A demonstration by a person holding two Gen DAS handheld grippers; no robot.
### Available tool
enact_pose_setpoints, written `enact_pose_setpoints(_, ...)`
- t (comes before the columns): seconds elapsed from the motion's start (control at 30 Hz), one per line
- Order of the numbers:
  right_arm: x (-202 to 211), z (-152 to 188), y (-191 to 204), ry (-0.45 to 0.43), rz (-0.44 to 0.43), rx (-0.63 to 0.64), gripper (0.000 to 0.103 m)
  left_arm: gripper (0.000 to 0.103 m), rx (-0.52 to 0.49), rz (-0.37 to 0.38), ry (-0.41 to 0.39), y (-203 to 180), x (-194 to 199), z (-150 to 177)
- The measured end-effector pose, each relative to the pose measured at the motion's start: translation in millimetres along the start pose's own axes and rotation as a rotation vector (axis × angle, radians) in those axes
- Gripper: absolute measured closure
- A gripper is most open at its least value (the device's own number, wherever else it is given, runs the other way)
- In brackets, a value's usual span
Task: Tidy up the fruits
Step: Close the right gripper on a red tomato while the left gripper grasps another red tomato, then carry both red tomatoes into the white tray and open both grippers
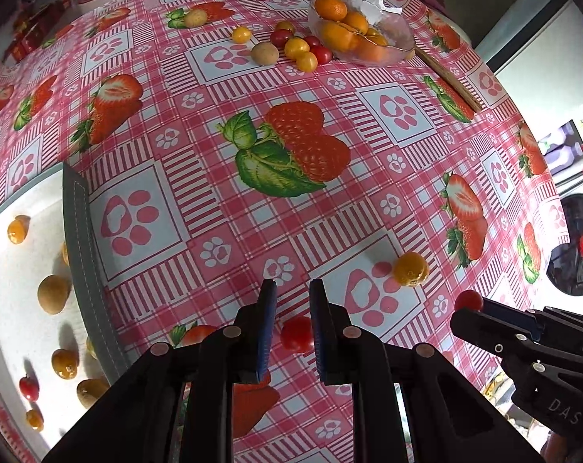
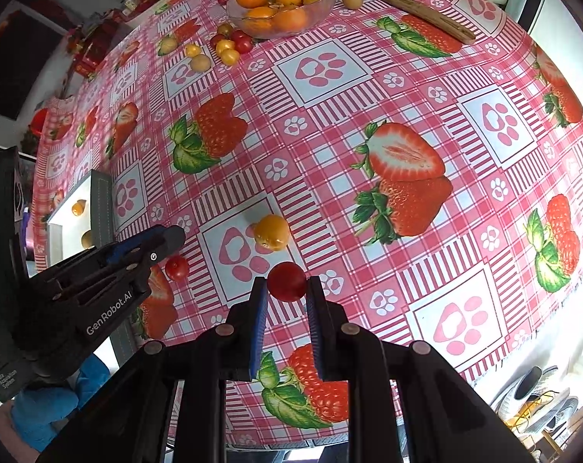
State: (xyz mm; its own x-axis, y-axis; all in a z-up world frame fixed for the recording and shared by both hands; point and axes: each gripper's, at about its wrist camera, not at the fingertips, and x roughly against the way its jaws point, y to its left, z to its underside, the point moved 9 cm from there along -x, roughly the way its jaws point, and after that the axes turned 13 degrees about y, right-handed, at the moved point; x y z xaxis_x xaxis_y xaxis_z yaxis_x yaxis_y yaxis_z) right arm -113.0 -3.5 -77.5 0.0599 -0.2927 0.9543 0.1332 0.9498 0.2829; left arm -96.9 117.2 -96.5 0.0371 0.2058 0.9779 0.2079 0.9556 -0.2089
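Observation:
My right gripper (image 2: 286, 283) is shut on a red cherry tomato (image 2: 286, 281), held at its fingertips above the cloth; it also shows in the left wrist view (image 1: 468, 301). My left gripper (image 1: 292, 287) is open, its jaws standing either side of another red tomato (image 1: 297, 333) that lies on the tablecloth, also in the right wrist view (image 2: 176, 267). A yellow-orange fruit (image 1: 410, 269) lies just right of the left gripper and just beyond the right one (image 2: 272, 231).
A white tray with a grey rim (image 1: 81, 270) at the left holds several small fruits. A glass bowl (image 1: 399, 34) of oranges stands at the far side, with several loose tomatoes and small fruits (image 1: 297, 48) beside it. A wooden utensil (image 1: 449, 81) lies near the bowl.

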Motion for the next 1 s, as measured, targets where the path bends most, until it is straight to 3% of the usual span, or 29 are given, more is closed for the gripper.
enact_pose_setpoints(0.07, 0, 2, 3, 0.001, 0.003, 0.005, 0.081, 0.083, 0.006, 0.002, 0.002, 1, 1, 3)
enact_pose_setpoints(0.1, 0, 3, 4, 0.002, 0.002, 0.009, 0.081, 0.063, 0.009, 0.007, 0.005, 2, 1, 5)
enact_pose_setpoints(0.13, 0, 4, 4, 0.004, 0.001, 0.011, 0.081, 0.029, 0.016, 0.010, -0.003, 3, 2, 6)
enact_pose_setpoints(0.17, 0, 5, 5, 0.006, 0.000, 0.013, 0.081, 0.020, 0.025, 0.002, -0.038, 5, 7, 6)
enact_pose_setpoints(0.2, 0, 5, 5, 0.006, -0.001, 0.013, 0.081, 0.018, 0.028, -0.008, -0.081, 7, 14, 6)
enact_pose_setpoints(0.5, -2, 12, -3, 0.011, -0.003, -0.016, 0.081, 0.019, -0.071, -0.106, -0.015, -9, -6, 12)
enact_pose_setpoints(0.6, -1, 12, -6, 0.011, 0.000, -0.022, 0.081, 0.030, -0.076, -0.110, 0.014, -13, -14, 20)
enact_pose_setpoints(0.7, -1, 13, -10, 0.013, 0.001, -0.030, 0.081, 0.033, -0.067, -0.111, 0.033, -15, -22, 23)
enact_pose_setpoints(0.73, -1, 13, -11, 0.013, 0.003, -0.029, 0.081, 0.044, -0.068, -0.116, 0.037, -15, -24, 24)
enact_pose_setpoints(0.83, 0, 12, -12, 0.013, 0.005, -0.029, 0.081, 0.054, -0.091, -0.172, 0.029, -16, -25, 24)
enact_pose_setpoints(0.9, 0, 13, -12, 0.013, 0.006, -0.030, 0.081, 0.081, -0.097, -0.168, 0.023, -17, -23, 25)
enact_pose_setpoints(1.0, 2, 13, -9, 0.015, 0.007, -0.027, 0.081, 0.081, -0.063, -0.107, 0.045, -14, -21, 26)
